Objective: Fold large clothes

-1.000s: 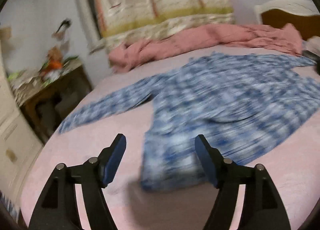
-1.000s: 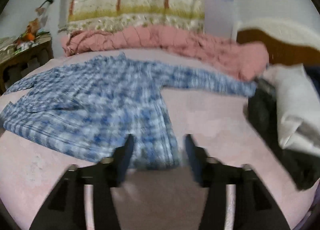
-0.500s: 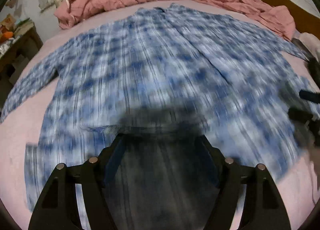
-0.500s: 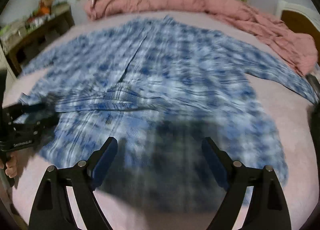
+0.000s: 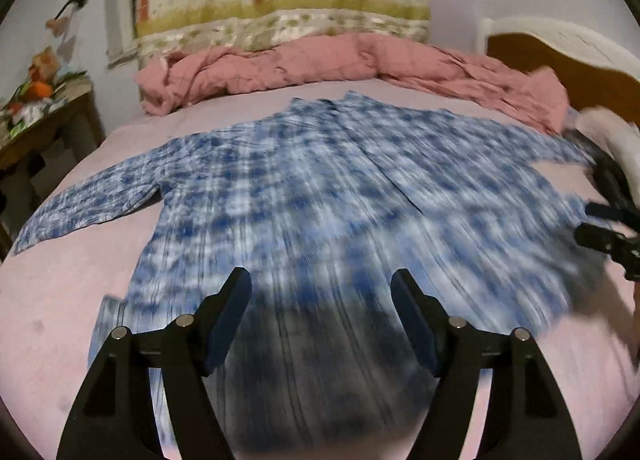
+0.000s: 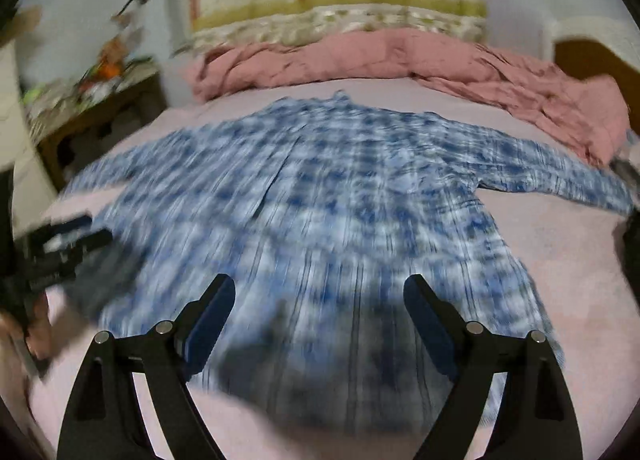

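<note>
Lying flat on the bed (image 5: 56, 300), the shirt (image 5: 320, 196) is now spread with both sleeves out. The right gripper (image 6: 318, 300) has just opened and holds nothing; the left gripper (image 5: 320, 296) stands spread too. Folding can begin.

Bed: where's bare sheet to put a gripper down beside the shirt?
Bare pink sheet lies below the shirt's left sleeve, and more below its right sleeve. Crowded along the far side: rumpled pink blanket and the headboard corner.
</note>
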